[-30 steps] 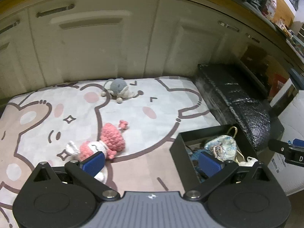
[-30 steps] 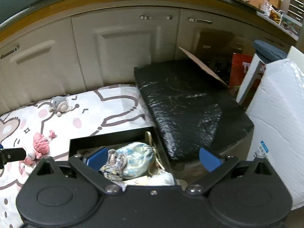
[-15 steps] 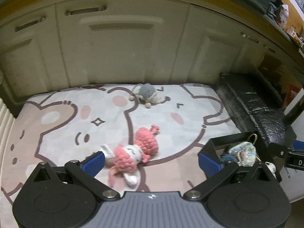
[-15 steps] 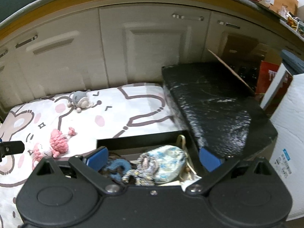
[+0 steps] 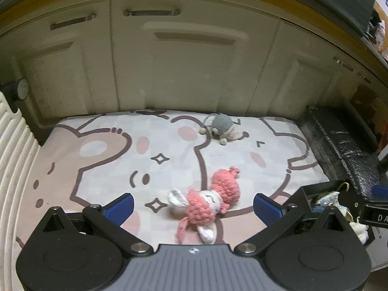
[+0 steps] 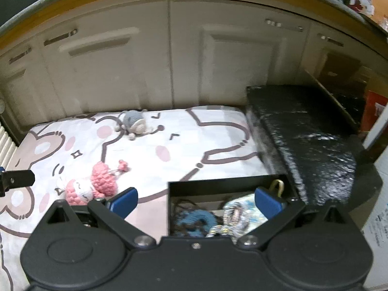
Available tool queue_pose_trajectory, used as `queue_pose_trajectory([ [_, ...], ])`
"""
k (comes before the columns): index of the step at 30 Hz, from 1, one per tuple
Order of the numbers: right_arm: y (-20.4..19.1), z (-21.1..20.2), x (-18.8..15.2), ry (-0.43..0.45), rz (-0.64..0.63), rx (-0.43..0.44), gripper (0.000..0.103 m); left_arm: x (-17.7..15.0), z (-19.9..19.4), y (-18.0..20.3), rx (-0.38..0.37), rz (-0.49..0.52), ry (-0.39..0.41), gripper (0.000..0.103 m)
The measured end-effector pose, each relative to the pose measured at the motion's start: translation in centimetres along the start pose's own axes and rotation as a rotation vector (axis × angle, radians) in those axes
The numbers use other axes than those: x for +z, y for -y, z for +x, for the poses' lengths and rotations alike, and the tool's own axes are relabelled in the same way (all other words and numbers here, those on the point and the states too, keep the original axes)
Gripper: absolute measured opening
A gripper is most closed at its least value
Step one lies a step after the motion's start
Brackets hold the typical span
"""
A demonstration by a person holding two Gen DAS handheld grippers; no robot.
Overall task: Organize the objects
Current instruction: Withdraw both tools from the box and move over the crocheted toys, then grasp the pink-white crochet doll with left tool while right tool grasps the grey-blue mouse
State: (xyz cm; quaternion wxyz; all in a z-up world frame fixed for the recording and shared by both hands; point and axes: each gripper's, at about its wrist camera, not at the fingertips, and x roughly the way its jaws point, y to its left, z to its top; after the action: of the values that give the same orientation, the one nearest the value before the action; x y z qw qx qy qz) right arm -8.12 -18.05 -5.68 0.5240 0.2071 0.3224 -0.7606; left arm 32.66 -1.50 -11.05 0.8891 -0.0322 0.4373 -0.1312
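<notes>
Pink crocheted doll, nubbly yarn, lies flat on cartoon-print mat between spread, empty left gripper fingers. Grey crocheted toy near cabinets. Black box holds blue yarn and 1 patterned pouch; right gripper spread, empty.

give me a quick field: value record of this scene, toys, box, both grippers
surface: cartoon-print mat in front of cream cabinets
pink toy: pink crochet doll lying on the mat, framed between the left gripper's fingers
grey toy: grey crochet doll lying near the mat's far edge
box: black box at the mat's near right, already holding small items
left gripper: open, empty
right gripper: open, empty, over the box's left edge
</notes>
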Motion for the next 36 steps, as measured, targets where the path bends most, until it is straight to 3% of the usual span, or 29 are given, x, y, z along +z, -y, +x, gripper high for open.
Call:
queue_pose_trajectory([
  [8,-2.3,1.4,0.6,0.009,-0.016,0.031,0.103,-0.1,0.4,-2.3,-0.011,-0.037,0.04,0.103],
  [16,-3.3,2.7,1.5,0.023,0.015,0.038,0.103,-0.4,1.1,-1.8,-0.008,0.031,0.053,0.103],
  [27,-5.3,5.0,6.0,0.053,-0.058,0.059,0.103,-0.6,4.3,2.1,-0.075,0.225,0.021,0.102],
  [36,-7.0,9.3,9.9,0.064,-0.129,0.111,0.099,-0.8,8.5,3.4,-0.161,0.327,-0.019,0.088],
])
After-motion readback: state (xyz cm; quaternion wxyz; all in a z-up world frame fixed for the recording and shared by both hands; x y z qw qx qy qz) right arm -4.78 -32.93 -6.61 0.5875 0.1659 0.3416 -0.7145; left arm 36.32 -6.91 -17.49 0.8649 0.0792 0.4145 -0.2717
